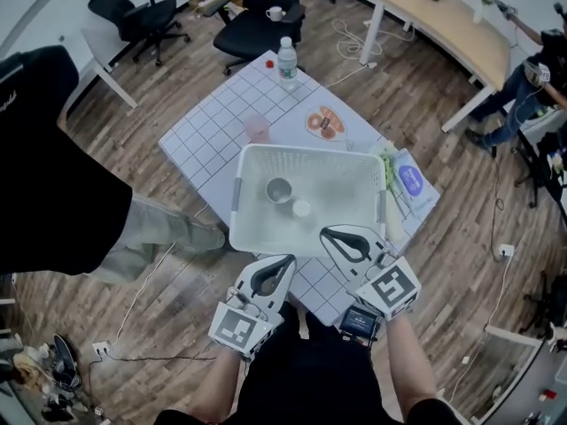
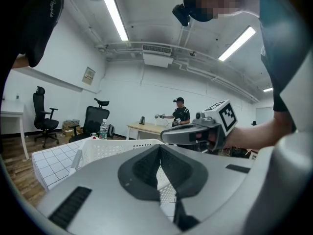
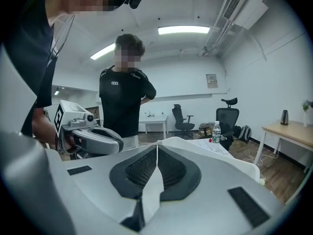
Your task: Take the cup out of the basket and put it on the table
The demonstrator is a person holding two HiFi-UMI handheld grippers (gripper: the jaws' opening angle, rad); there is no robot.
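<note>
A white mesh basket (image 1: 347, 163) stands on the checkered table (image 1: 204, 127). Inside it, a metal cup (image 1: 279, 189) sits upright left of the middle, and a small white round object (image 1: 302, 208) lies just beside it. Both grippers hover at the basket's near side, above the rim. My left gripper (image 1: 287, 261) is shut and empty, just outside the near wall. My right gripper (image 1: 327, 232) is also shut and empty, with its tips over the near rim. In the left gripper view the jaws (image 2: 160, 149) meet in front of the basket (image 2: 110, 148). The cup does not show in either gripper view.
On the table beyond the basket are a pink cup (image 1: 257, 128), a water bottle (image 1: 286, 63) and a doughnut picture (image 1: 325, 122). A blue packet (image 1: 411, 181) lies right of the basket. A person in black (image 1: 53, 175) stands at the left. Office chairs (image 1: 261, 16) and a desk (image 1: 452, 25) are further back.
</note>
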